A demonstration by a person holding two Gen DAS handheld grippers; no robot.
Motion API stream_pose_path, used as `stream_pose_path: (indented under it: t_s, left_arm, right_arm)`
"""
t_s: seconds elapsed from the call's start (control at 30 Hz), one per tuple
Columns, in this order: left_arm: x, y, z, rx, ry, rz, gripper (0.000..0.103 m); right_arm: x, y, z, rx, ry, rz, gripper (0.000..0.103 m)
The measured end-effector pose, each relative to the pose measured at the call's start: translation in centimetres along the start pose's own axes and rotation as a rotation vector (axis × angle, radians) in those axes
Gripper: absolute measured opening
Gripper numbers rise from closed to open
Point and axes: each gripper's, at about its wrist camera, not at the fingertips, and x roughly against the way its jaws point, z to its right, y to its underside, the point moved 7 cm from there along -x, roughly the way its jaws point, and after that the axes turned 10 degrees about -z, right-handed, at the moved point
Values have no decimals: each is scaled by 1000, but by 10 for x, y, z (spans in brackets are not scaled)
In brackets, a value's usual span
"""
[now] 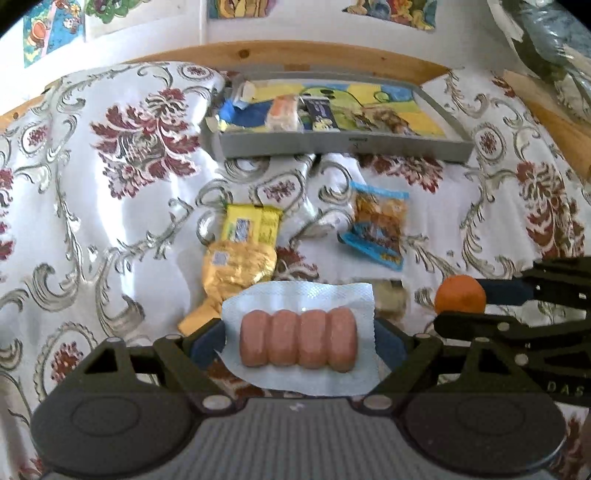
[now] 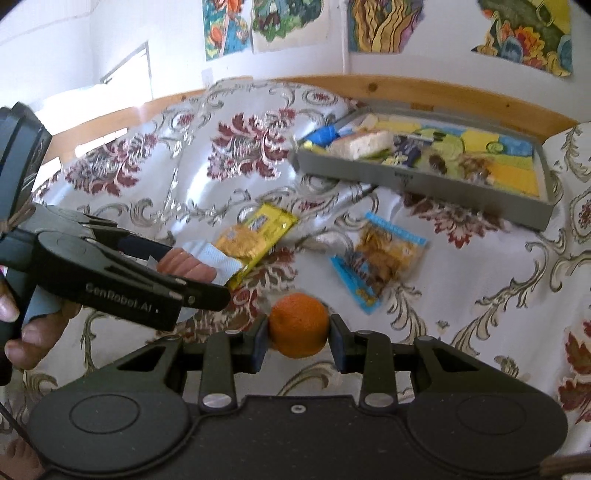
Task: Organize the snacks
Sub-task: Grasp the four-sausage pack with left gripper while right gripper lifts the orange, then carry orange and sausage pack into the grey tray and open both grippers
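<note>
1. The grey tray sat at the far side of the floral bedspread, against the wooden bed rail, and serves as the landmark for everything below.
2. Inside the tray lay several wrapped snacks, among them a pale wrapped cake and a dark packet, all toward its left end; its right end showed only the colourful lining.
3. On the spread just in front of the tray lay a blue-edged bag of crisps, and to the left of that bag a yellow packet overlapping a gold foil packet.
4. The left gripper was well in front of the tray, its jaws closed on a sealed pack of four sausages with a pale blue backing, held flat between the blue pads.
5. The right gripper was also in front of the tray, just right of the left one, its jaws clamped on an orange from both sides.
6. A hand gripped the handle of the left gripper, seen from the right wrist camera.
7. Colourful drawings hung on the white wall behind the tray.
</note>
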Motion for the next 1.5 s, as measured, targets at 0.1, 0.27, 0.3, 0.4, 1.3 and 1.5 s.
stream_pose_path:
  t_s: [0.1, 0.27, 0.3, 0.4, 1.3, 1.5]
  left_arm:
    - [5, -14, -1, -9, -4, 17, 88]
    - [16, -43, 2, 5, 8, 93, 88]
    - [17, -48, 4, 9, 15, 105, 88]
    - [19, -64, 12, -17, 25, 125, 88]
    - [-88, -268, 59, 1, 137, 287, 88]
    - [-114, -271, 69, 1, 125, 262, 88]
  right_arm:
    - [4, -6, 4, -9, 3, 32, 36]
    - [15, -17, 13, -15, 28, 94, 36]
    - [17, -21, 16, -20, 38, 105, 36]
    - [22, -35, 27, -44, 52, 133, 36]
    - [-17, -132, 207, -241, 390, 161, 37]
    - [-42, -130, 214, -253, 386, 128, 37]
